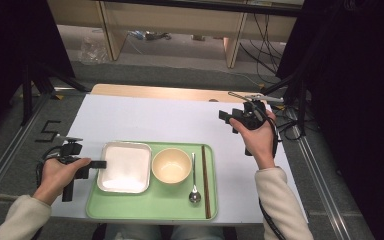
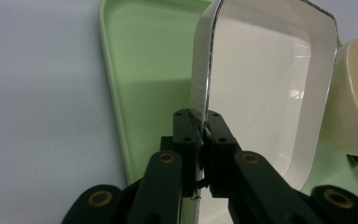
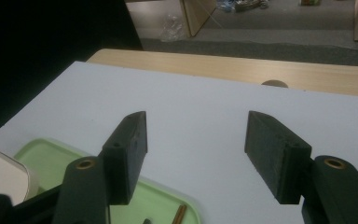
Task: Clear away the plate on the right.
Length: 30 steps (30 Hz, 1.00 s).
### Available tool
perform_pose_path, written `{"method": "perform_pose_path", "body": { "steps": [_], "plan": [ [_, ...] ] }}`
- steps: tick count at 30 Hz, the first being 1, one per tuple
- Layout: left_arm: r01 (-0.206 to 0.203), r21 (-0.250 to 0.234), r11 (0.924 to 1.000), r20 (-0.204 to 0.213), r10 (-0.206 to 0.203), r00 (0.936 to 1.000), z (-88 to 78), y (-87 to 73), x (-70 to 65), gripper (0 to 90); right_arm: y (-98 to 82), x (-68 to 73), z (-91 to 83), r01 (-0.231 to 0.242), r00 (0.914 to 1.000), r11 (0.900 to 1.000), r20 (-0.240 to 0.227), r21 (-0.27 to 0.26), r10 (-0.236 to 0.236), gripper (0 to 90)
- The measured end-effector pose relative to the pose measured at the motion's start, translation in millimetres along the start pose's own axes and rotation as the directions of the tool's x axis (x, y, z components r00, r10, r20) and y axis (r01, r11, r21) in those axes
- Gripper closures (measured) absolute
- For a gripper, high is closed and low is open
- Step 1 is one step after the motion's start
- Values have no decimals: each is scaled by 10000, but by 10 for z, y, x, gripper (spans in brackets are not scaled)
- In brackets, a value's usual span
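A white rectangular dish (image 1: 125, 167) lies at the left end of a green tray (image 1: 150, 202). My left gripper (image 1: 101, 164) comes in from the left and is shut on the dish's left rim. In the left gripper view the two jaws pinch that rim (image 2: 201, 122), with the dish (image 2: 261, 93) stretching away over the tray (image 2: 149, 70). My right gripper (image 1: 225, 117) is held above the white table to the right of the tray; it is open and holds nothing. In the right gripper view its fingertips (image 3: 196, 126) stand wide apart over bare table.
On the tray, right of the dish, sit a cream bowl (image 1: 171, 166), a metal spoon (image 1: 194, 192) and brown chopsticks (image 1: 205, 180). The bowl (image 2: 354, 107) nearly touches the dish's far side. The white table (image 1: 155, 120) ends in a wooden strip at the back.
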<state>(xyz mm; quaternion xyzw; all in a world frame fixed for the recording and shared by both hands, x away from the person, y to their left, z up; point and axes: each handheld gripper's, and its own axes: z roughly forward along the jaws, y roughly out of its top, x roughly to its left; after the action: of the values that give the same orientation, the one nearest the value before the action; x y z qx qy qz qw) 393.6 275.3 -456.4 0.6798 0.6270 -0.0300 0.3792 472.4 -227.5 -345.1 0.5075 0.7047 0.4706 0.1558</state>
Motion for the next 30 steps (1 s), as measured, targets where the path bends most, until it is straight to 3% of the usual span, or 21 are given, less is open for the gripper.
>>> {"method": "perform_pose_path", "body": {
  "steps": [6, 12, 16, 21, 23, 24, 26, 28, 30],
  "plan": [
    [-75, 163, 9998, -235, 79, 9997, 35, 26, 5, 843, -2, 1, 2, 56, 10000, 10000, 11, 35, -56, 398],
    [104, -188, 9998, -586, -115, 9982, 105, 15, 1, 832, -3, -1, 3, 89, 10000, 9999, 15, 54, -89, 399],
    [-233, -545, 9982, -687, 196, 9974, 94, 18, -51, 729, -5, 1, 11, 40, 10000, 9999, -17, 98, -39, 398],
    [-756, -901, 9931, -902, 675, 9936, 47, 35, -79, 666, -11, 2, 17, 44, 10000, 10000, -20, 68, -44, 398],
    [-973, -1143, 9887, -1027, 856, 9910, 23, 29, -90, 632, -10, -5, 12, 134, 9999, 9999, 65, 80, -135, 398],
    [-1299, -1154, 9848, -1156, 1165, 9864, -6, 27, -87, 613, -11, -6, 14, 145, 9999, 9999, 68, 86, -145, 397],
    [-1532, -1360, 9788, -1304, 1356, 9821, -39, 23, -92, 573, -18, -12, 29, 241, 9997, 9997, 93, 89, -241, 397],
    [-1716, -2025, 9641, -1495, 1428, 9784, -62, 17, -128, 529, -19, -3, 29, 82, 10000, 9998, -2, 165, -82, 396],
    [-2108, -2517, 9446, -1844, 1670, 9686, -118, 8, -169, 479, -21, -4, 32, 71, 10000, 9999, -4, 122, -71, 395]
  ]
}}
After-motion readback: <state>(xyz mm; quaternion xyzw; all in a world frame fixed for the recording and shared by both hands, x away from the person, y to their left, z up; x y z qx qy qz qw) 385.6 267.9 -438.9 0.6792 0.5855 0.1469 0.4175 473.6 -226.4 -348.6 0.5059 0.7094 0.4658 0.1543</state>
